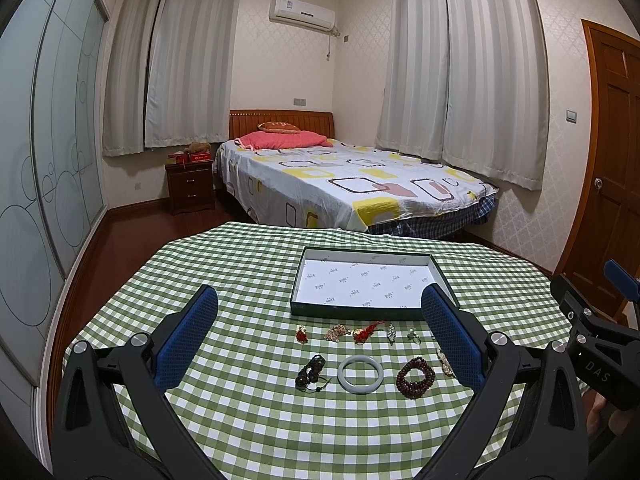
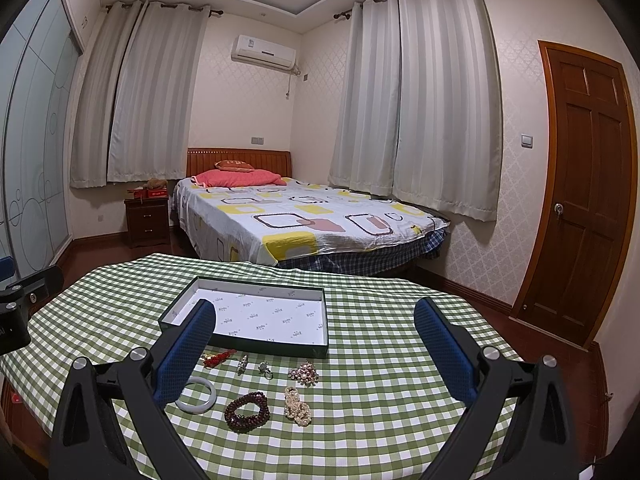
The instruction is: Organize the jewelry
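Left wrist view, "DAS" on right tongs (image 1: pixel 622 284), patterned tray (image 1: pixel 374 312)

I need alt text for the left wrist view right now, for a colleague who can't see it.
The open left gripper hovers over a green checked tablecloth, framing two rows of jewelry: a pale jade bangle, a dark red bead bracelet and a black bead strand in front, small charms behind. An empty shallow box lies beyond; the right gripper shows at the right edge.

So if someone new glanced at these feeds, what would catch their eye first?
Probably the open, empty tray mid-table on the green checked cloth, then the jewelry laid in two rows before it: the pale jade bangle, dark red bead bracelet and pearl strand. Both grippers hover with jaws open, holding nothing.
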`<state>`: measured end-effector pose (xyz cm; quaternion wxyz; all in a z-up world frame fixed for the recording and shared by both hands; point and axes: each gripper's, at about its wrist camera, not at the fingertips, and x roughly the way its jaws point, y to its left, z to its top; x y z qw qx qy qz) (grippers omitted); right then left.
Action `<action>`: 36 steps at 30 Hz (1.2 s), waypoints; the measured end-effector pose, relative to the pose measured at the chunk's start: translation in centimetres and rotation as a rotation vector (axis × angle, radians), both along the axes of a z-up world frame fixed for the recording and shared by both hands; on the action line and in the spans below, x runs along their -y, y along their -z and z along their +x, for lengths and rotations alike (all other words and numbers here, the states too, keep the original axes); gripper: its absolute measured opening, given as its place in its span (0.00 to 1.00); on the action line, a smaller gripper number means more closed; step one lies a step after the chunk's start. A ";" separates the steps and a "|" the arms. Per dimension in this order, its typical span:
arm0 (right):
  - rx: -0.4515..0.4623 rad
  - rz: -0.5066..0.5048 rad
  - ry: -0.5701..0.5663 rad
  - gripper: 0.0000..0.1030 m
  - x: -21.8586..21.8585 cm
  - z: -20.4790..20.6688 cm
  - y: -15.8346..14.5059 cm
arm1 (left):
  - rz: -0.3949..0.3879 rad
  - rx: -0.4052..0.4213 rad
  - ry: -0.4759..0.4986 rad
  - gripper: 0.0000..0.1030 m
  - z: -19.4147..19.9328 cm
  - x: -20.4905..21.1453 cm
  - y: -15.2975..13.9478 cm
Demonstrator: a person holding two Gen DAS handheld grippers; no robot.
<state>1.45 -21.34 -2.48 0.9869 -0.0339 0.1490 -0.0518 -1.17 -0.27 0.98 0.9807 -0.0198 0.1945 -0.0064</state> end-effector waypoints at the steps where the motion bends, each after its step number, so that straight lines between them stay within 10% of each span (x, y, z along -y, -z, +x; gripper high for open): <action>1: 0.000 0.000 0.000 0.94 0.0 0.0 0.0 | 0.000 0.000 0.000 0.96 0.0 0.0 0.0; 23: -0.008 0.007 -0.006 0.94 0.0 0.4 0.4 | -0.001 -0.011 0.006 0.96 0.3 0.1 1.3; 36: -0.130 0.028 -0.040 0.94 1.0 4.8 7.1 | -0.023 -0.165 0.004 0.96 6.1 -1.1 7.9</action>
